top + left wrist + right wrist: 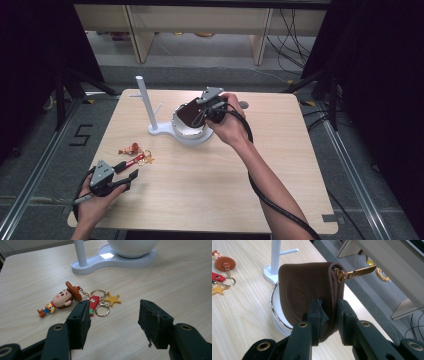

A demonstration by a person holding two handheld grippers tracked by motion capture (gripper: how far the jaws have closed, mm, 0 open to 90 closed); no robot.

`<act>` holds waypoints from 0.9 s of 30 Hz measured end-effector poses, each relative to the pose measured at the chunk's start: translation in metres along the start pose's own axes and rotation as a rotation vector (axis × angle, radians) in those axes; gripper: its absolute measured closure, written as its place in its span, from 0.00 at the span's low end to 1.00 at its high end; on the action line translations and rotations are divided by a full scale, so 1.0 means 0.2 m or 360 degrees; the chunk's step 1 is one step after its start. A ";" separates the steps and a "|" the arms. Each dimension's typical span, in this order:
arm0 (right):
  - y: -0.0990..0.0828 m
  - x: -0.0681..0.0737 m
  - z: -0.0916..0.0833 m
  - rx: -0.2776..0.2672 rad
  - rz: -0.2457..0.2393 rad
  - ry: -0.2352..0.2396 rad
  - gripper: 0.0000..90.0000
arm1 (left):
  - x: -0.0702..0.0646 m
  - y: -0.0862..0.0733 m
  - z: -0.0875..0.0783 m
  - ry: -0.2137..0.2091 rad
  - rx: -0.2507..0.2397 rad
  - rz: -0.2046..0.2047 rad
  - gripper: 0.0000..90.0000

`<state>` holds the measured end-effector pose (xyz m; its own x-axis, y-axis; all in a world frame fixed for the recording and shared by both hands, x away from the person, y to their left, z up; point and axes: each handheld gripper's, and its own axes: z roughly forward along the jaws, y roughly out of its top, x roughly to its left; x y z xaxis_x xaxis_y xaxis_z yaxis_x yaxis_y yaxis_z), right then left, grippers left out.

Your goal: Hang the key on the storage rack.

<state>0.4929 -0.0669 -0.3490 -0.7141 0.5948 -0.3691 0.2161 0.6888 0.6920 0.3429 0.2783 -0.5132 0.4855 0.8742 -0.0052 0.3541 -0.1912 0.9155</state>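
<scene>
My right gripper point(329, 312) is shut on a brown leather pouch point(307, 292) with a gold zipper pull point(359, 272), held on edge over the white bowl point(277, 315) of the stand. From above, that pouch point(190, 114) hangs above the bowl point(192, 134) beside the white post point(146, 102). A cowboy-figure keychain point(62, 298) with a red tag, rings and a gold star point(112, 299) lies on the wood table point(210, 185). My left gripper point(113, 320) stands open just short of it, the left jaw near the red tag.
The white stand's base point(100, 261) spreads across the table's far middle, its post bearing short side pegs. A small grey disc point(243, 105) lies near the far edge. Shelving legs and cables sit on the floor beyond the table.
</scene>
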 end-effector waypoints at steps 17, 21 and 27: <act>0.01 -0.02 0.10 0.0028 0.0023 -0.0027 0.84 | 0.00 0.00 0.00 0.0001 -0.0001 -0.0002 0.47; 0.00 -0.02 0.14 0.0042 0.0027 -0.0015 0.84 | 0.00 -0.01 0.00 -0.0003 -0.0001 -0.0001 0.47; 0.00 -0.01 0.20 0.0103 0.0034 0.0003 0.84 | 0.00 -0.01 0.00 -0.0004 -0.0001 -0.0003 0.47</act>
<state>0.5204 -0.0521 -0.3736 -0.7100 0.6091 -0.3534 0.2741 0.7013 0.6581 0.3416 0.2784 -0.5145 0.4866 0.8736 -0.0078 0.3547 -0.1894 0.9156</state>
